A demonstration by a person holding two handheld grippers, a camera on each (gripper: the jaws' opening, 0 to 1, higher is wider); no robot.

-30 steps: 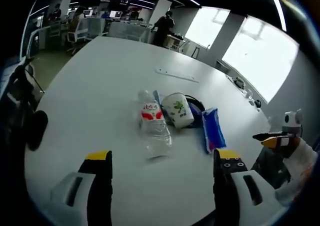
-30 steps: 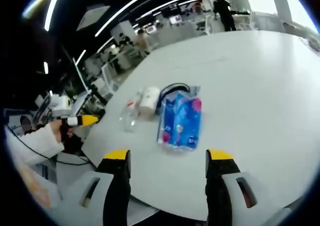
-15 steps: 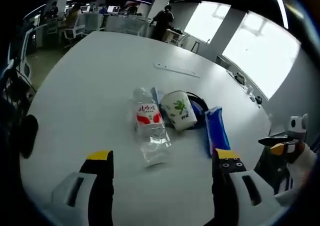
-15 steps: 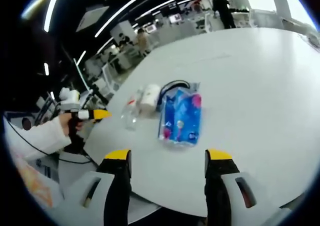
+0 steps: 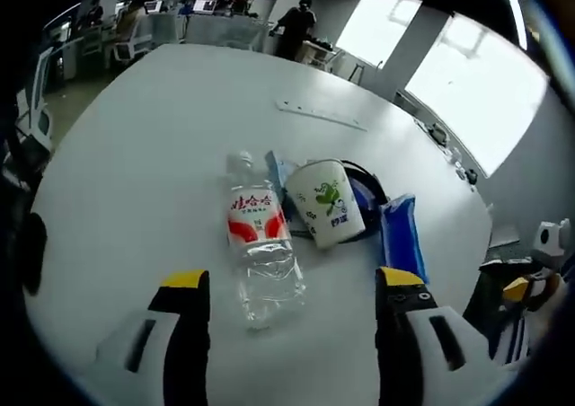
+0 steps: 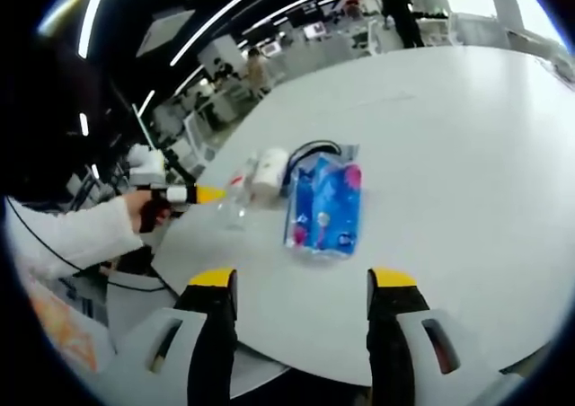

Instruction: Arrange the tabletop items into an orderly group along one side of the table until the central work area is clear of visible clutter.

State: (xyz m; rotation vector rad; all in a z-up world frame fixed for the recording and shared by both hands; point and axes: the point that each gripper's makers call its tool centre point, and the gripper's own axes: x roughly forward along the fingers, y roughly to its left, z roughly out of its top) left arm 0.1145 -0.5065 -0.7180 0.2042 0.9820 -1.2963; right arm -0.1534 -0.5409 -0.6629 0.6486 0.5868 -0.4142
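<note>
Bottle (image 5: 256, 249) lying flat, cap pointing away, both grippers' fingers spread, grasping nothing

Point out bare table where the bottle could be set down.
The table is bare left of the bottle and beyond the cup, up to the flat strip. Bottle, cup and blue pack crowd together.

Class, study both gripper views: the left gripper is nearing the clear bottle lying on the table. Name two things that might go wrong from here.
1. The clear bottle lies on its side; a nudge from the open left gripper may roll it away.
2. The paper cup, also tipped over, rests right beside the bottle, so it might get knocked into the blue packet.
</note>
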